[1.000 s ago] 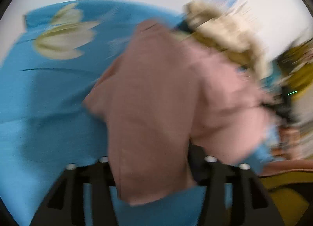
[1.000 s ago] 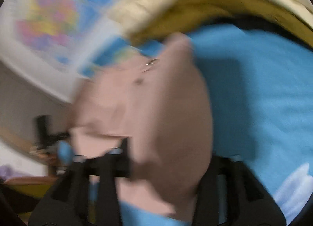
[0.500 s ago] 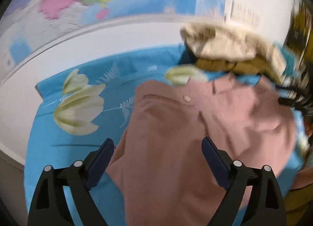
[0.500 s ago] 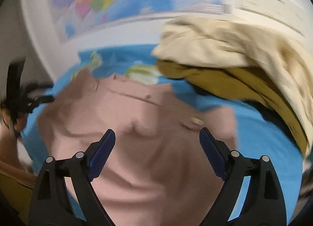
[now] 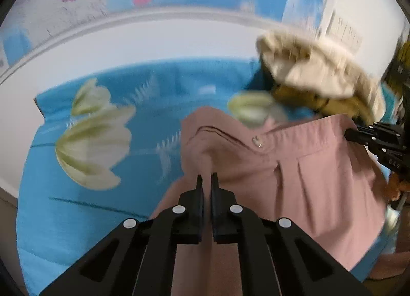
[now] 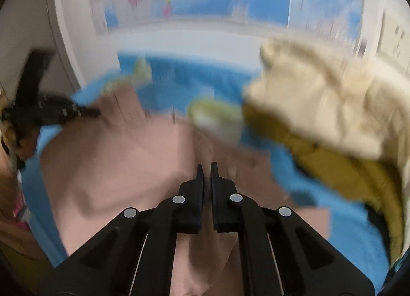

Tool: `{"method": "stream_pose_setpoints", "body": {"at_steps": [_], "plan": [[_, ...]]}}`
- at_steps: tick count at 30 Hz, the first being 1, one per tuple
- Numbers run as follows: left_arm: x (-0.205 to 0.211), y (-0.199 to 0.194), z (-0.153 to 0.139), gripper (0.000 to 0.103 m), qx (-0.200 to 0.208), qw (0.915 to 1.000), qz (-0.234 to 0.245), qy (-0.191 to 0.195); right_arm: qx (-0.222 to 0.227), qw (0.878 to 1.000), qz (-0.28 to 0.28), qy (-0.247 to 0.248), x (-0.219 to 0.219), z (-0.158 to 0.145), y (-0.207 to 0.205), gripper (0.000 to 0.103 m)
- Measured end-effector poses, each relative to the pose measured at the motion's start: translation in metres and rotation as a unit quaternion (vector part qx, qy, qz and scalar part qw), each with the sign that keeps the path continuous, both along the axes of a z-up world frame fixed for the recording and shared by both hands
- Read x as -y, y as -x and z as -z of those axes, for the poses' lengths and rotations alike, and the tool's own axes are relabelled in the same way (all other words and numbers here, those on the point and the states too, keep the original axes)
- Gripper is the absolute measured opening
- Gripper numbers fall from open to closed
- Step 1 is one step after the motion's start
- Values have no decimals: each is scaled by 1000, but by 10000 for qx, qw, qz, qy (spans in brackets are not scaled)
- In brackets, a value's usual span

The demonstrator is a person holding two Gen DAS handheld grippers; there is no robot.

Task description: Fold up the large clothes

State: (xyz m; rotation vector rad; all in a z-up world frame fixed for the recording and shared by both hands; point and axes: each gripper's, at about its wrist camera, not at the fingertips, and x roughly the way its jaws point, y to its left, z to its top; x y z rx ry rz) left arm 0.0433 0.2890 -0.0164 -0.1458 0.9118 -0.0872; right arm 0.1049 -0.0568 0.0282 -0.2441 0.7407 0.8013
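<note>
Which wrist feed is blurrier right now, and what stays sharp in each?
Right wrist view: heavy motion smear over the pink pleated garment and cream clothes pile; only the right gripper is crisp. Left wrist view: milder blur, the garment's button readable, left gripper sharp.

The left gripper [image 5: 207, 180] points forward and slightly down, its two black fingers [image 5: 199, 188] drawn nearly together with only a thin slit between them. The right gripper [image 6: 207, 170] shows the same pose, fingers [image 6: 214, 175] brought close with a narrow gap. Each gripper appears at the edge of the other's view, reaching in sideways.
</note>
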Motion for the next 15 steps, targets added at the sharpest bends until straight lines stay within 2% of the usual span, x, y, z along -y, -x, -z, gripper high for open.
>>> {"method": "stream_pose_setpoints", "body": {"at_steps": [2,4,6,7,8,10,11,12,13,15], "plan": [[-4,-2,-8,4,155,9998,-109,2,159,9999,65,-17,-6,-8,-7,5],[-5,-7,-7,6,81,9998,-173,0,146,9995,143,254,-19,7,-20,6],[-5,-16,6,13,-165,9996,-223,-65,-153,9981,173,564,-31,33,-34,10],[-4,-20,14,19,-314,9990,-265,-190,-363,9968,213,675,-33,48,-40,13],[-5,-22,19,23,-392,9984,-299,-272,-515,9960,226,699,-34,59,-43,19],[-6,-22,28,28,-463,9979,-313,-341,-592,9958,245,648,-31,66,-44,21],[-6,-20,29,34,-450,9975,-341,-418,-564,9962,257,614,-31,64,-43,30],[-6,-18,28,37,-417,9972,-381,-490,-489,9964,310,611,-28,59,-40,48],[-5,-17,26,39,-374,9972,-387,-528,-354,9967,392,620,-24,53,-36,54],[-4,-13,22,40,-298,9973,-402,-530,-292,9976,390,501,-15,45,-33,54]]}}
